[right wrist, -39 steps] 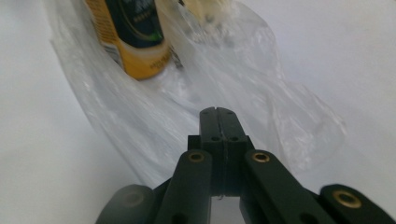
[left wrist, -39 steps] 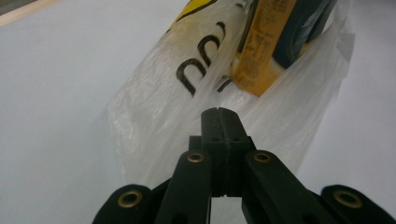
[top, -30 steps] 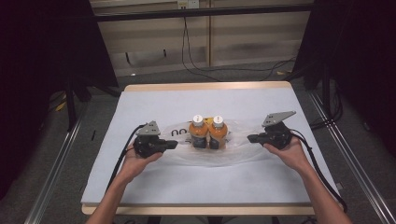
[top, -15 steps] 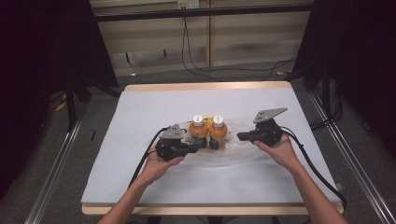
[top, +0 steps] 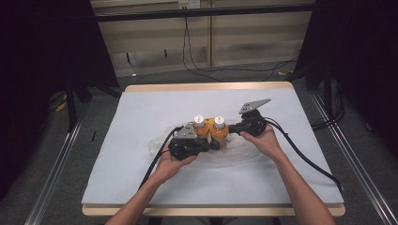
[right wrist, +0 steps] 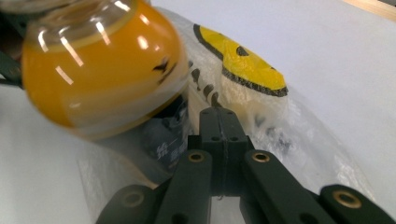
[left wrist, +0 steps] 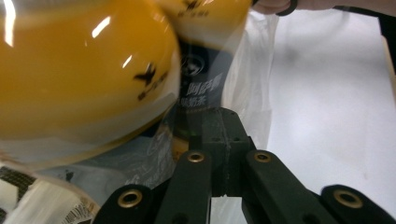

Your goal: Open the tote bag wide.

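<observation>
- Two round orange-filled clear bottles with white caps stand upright, side by side and touching, near the middle of the wooden-edged table (top: 141,87) with its pale grey cover: left bottle (top: 201,127), right bottle (top: 218,129).
- Table cover: wide bare stretches lie on the far side, the near side and both flanks of the bottles; the wooden rim shows along the far and near edges.
- Thin clear plastic bag (top: 234,157): it lies crumpled on the cover around the bottles' bases. In the right gripper view it carries a yellow round print with a black border (right wrist: 245,65) and dark characters too blurred to read.
- Left black two-jaw gripper (top: 211,143): held in the left hand (top: 171,164), jaws closed together with nothing visibly between them; tip at the foot of the left bottle. The left gripper view shows the closed jaws against bag film below the bottles.
- Right black two-jaw gripper (top: 231,128): held in the right hand (top: 264,140), jaws closed together, tip just beside the right bottle.
- Bottle labels: a dark band below the orange part bears pale characters, and small black marks sit on the orange; none is legible.
</observation>
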Demonstrator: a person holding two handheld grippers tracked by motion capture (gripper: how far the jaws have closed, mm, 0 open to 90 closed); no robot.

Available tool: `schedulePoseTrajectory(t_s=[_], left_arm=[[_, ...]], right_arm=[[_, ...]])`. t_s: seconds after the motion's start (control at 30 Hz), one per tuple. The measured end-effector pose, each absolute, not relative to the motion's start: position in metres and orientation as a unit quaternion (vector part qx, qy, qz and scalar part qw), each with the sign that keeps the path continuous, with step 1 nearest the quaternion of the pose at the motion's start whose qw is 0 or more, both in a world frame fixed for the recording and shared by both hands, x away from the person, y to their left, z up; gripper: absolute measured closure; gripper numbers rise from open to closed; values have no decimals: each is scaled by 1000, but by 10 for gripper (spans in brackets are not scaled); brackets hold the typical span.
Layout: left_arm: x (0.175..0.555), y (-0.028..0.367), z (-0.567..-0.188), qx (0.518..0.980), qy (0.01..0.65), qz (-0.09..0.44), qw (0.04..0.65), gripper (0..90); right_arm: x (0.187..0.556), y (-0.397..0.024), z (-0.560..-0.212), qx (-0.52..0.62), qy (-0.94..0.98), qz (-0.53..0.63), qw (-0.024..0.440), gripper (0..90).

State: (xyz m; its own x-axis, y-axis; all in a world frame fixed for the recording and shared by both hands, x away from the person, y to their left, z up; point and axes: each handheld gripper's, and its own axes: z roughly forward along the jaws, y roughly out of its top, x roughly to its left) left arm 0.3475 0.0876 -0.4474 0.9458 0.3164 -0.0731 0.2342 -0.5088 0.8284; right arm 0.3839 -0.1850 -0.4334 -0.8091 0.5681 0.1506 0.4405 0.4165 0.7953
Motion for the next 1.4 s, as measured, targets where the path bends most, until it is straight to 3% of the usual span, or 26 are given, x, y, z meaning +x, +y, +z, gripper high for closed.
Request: schedulePoseTrajectory(t_s=[0.2,0.83,1.4], left_arm=[[348,82,-459,878,159,49,449,900],[336,78,-482,899,146,63,408,900],[326,76,-485,905,131,42,402,900]], right_arm=[[392,-177,-436,292,843,447,62,900],[413,-162,-488,332,854,400,6,900],[428,-154,-482,356,860,363,46,900]])
